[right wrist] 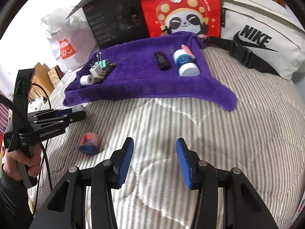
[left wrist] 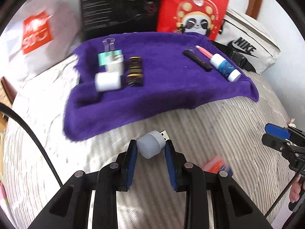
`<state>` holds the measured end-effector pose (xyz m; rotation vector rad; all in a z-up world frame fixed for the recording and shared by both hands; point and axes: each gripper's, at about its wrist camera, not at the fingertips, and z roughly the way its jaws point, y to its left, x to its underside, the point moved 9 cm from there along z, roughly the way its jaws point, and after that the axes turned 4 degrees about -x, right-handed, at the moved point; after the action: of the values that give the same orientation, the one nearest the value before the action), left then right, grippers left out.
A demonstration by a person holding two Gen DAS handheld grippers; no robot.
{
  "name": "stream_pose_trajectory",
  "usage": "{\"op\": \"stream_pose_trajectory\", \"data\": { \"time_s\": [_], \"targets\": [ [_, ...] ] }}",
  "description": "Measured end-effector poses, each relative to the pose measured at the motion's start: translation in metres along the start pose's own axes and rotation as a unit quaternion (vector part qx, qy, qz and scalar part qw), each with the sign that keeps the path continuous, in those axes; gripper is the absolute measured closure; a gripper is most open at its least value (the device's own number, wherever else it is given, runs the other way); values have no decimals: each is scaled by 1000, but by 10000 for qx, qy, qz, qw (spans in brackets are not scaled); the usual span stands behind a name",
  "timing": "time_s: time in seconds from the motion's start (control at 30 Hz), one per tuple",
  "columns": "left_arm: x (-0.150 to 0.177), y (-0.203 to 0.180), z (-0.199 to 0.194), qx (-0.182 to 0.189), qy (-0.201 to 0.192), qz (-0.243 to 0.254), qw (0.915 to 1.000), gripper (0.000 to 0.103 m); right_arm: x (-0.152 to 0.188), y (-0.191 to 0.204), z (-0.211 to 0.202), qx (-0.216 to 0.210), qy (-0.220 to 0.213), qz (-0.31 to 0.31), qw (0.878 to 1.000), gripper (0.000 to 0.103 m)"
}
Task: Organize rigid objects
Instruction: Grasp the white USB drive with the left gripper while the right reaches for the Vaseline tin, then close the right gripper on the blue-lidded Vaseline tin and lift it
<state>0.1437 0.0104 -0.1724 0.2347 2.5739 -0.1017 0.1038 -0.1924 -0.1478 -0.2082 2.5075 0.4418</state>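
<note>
Striped bedspread (right wrist: 190,124) — left gripper (left wrist: 150,148) jaws clamped on USB lamp (left wrist: 151,144), right gripper (right wrist: 154,158) jaws apart, empty.

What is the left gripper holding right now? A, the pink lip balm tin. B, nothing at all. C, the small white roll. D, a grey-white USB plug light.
D: in the left wrist view the left gripper has its blue pads pressed on a grey-white USB plug light, metal plug pointing forward; the lip balm tin lies on the striped bedcover.
</note>
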Motion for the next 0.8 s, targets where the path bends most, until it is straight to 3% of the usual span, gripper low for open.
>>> {"op": "stream_pose_trajectory", "data": {
  "time_s": [0.27, 0.4, 0.8],
  "targets": [
    [21, 33, -14, -140, -67, -318, 9994, 75, 8, 41, 11, -219, 149, -312, 9992, 57],
    [28, 43, -14, -208, -114, -534, 9983, 75, 13, 58, 19, -610, 211, -291, 9975, 57],
    [31, 58, -21, -223, -288, -730, 9967, 75, 16, 102, 40, -513, 337, -728, 9954, 56]
  ]
}}
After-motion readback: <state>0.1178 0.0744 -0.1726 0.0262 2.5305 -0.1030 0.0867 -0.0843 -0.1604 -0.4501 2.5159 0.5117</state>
